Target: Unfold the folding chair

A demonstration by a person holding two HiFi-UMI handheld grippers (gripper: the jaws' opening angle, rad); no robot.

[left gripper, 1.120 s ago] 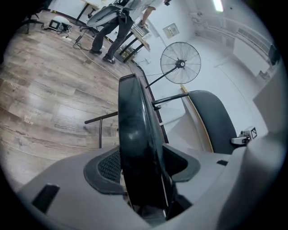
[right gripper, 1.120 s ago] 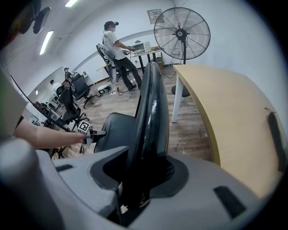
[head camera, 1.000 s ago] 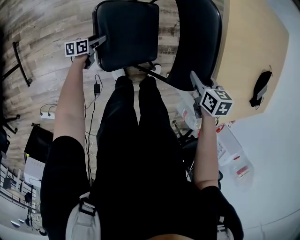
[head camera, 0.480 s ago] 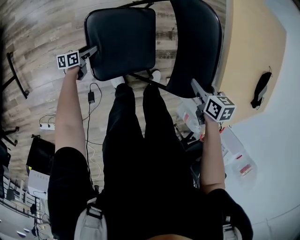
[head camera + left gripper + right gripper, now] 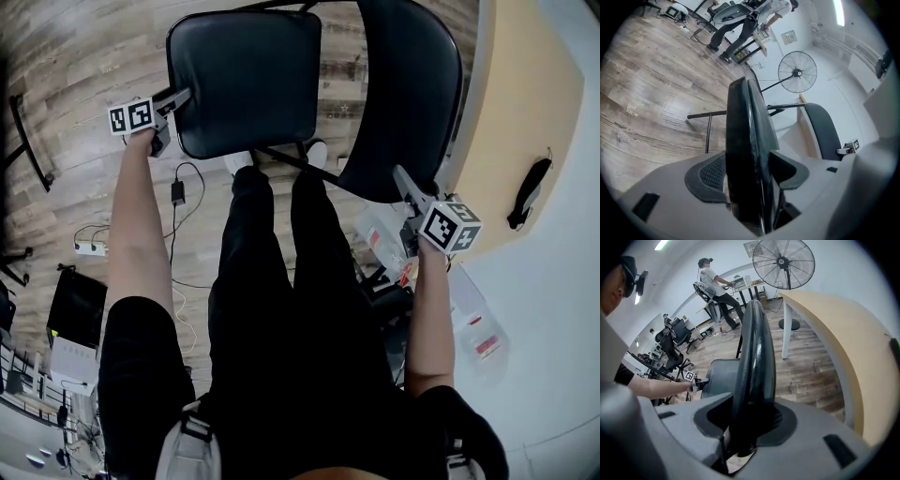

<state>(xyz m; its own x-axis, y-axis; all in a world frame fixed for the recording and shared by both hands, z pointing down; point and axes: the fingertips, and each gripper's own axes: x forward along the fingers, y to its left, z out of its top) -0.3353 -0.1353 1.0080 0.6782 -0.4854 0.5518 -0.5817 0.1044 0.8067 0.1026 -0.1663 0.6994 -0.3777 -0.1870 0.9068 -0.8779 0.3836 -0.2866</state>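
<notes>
The black folding chair stands in front of my legs, its padded seat (image 5: pixel 246 80) at the left and its backrest (image 5: pixel 405 94) at the right, the two spread apart. My left gripper (image 5: pixel 178 97) grips the seat's left edge; in the left gripper view the thick seat edge (image 5: pixel 745 126) fills the gap between the jaws of that gripper (image 5: pixel 747 176). My right gripper (image 5: pixel 403 180) is shut on the backrest's near rim, which runs upright between its jaws (image 5: pixel 750 420) as a dark rim (image 5: pixel 754 343). The chair's thin metal frame (image 5: pixel 286 157) shows between seat and backrest.
A light wooden table (image 5: pixel 511 122) stands close at the right of the backrest, with a black object (image 5: pixel 530 192) on it. Cables and a power strip (image 5: pixel 94 248) lie on the wooden floor at the left. A standing fan (image 5: pixel 783 261) and a person (image 5: pixel 715 280) are farther back.
The seat and the backrest have spread farther apart. Both grippers have moved outwards with them, the left one leftwards and the right one rightwards and lower in the picture.
</notes>
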